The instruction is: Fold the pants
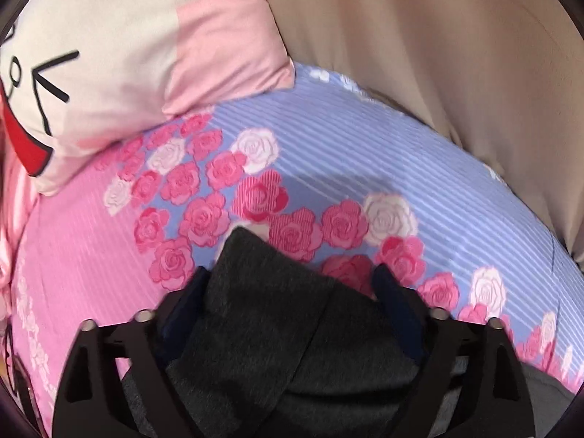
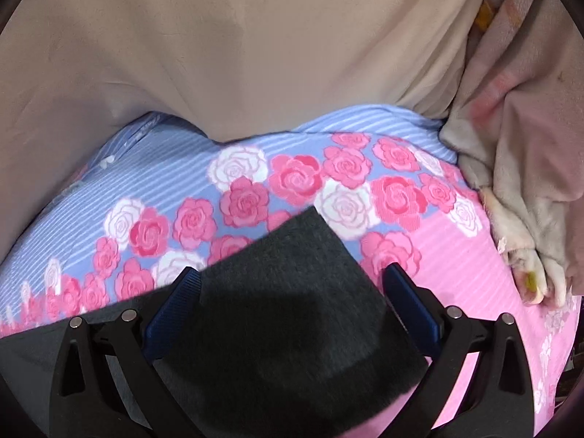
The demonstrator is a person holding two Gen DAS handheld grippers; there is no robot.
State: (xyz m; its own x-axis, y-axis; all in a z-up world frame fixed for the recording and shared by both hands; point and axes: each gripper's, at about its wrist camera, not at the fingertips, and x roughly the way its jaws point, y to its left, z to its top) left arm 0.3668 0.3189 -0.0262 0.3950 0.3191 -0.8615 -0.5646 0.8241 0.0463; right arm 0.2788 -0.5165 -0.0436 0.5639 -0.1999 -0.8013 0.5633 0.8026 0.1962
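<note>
On the rose-print bed sheet (image 1: 328, 138) the dark grey pants (image 1: 277, 310) lie partly folded; both the left hand-held gripper (image 1: 288, 284) and right hand-held gripper (image 2: 292, 284) stand released around corners; smoothing remains.

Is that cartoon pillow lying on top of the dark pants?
No, the cartoon pillow sits apart at the far left of the bed, while the dark pants lie between the left gripper fingers.

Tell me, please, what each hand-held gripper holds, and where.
Nothing visibly pinched: pants lie between open jaws of left hand-held gripper and right hand-held gripper.
</note>
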